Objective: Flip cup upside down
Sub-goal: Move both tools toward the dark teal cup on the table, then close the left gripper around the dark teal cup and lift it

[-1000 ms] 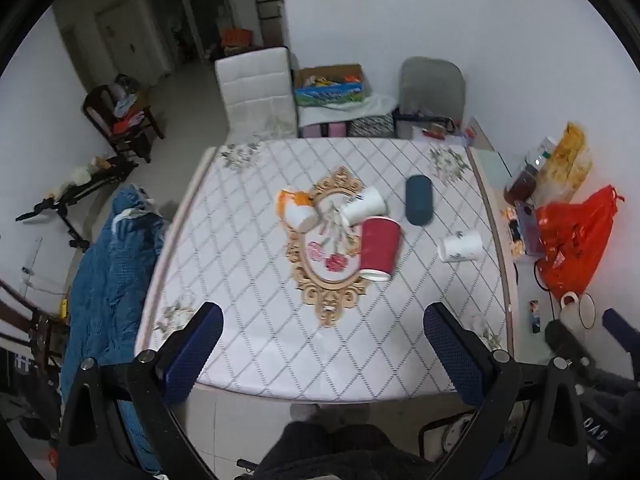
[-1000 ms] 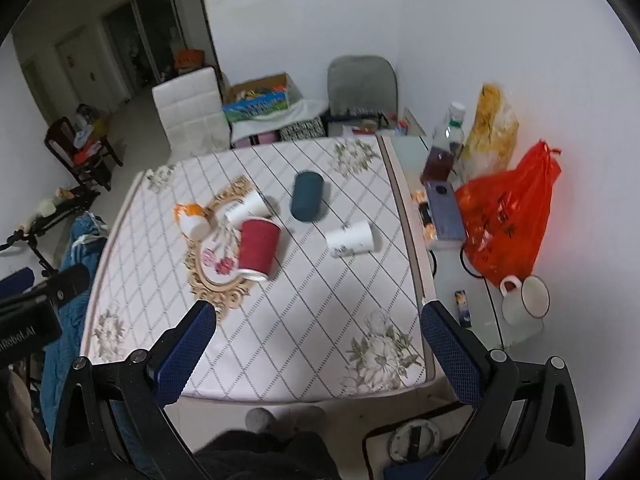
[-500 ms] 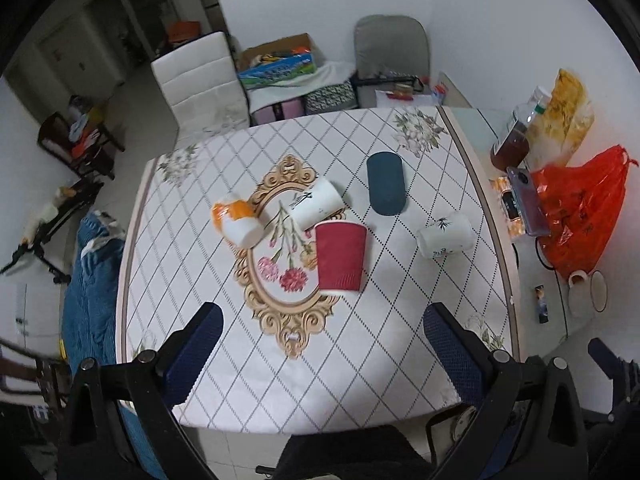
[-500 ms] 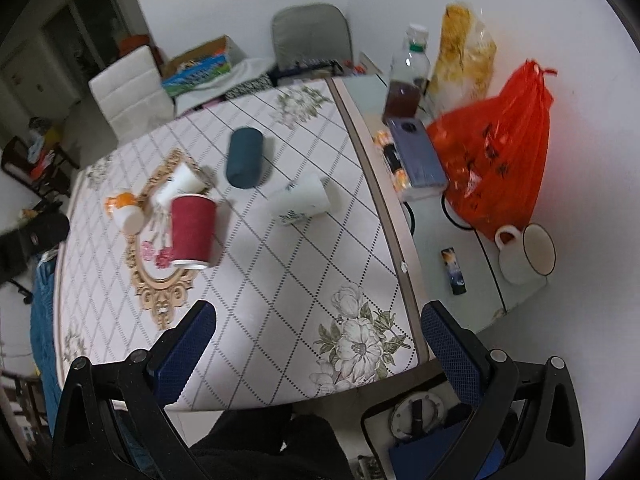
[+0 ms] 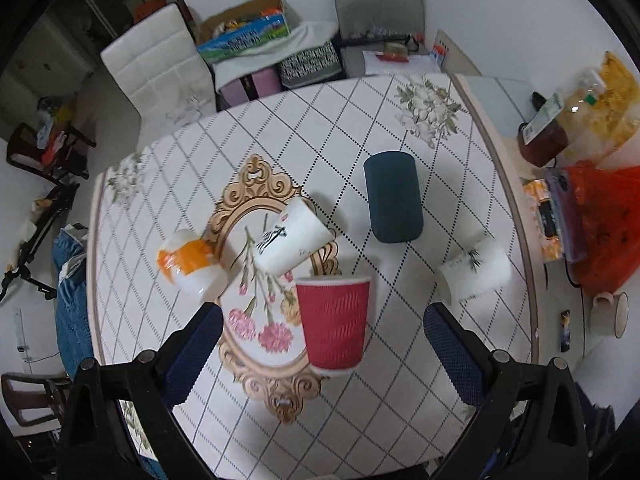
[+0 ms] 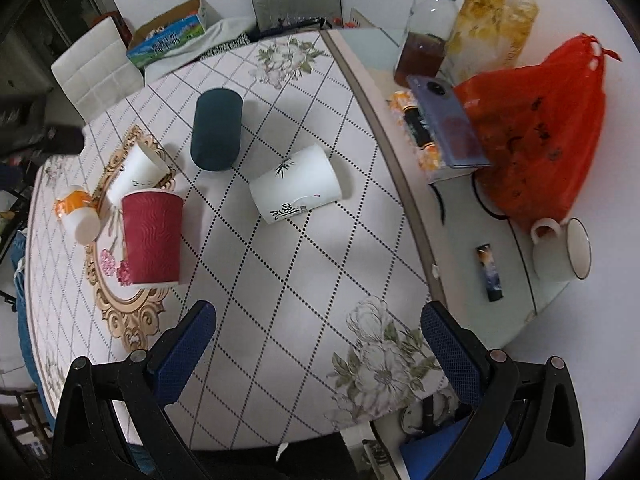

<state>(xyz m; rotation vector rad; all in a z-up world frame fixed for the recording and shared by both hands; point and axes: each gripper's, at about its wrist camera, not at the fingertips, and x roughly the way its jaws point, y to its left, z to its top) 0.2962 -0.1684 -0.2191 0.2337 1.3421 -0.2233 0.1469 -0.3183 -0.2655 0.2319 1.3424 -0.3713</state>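
Grippers lowered nearer; red cup point(image 5: 334, 322) upright.

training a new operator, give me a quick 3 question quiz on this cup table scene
1. True or false: the red cup stands upright.
2. Which cup lies nearest the side table's edge? A) orange cup B) bamboo cup C) teal cup
3. Fill in: both the left gripper and right gripper are ____, holding nothing.

Key: 1 false, it lies on its side. 2 B. 3 open.
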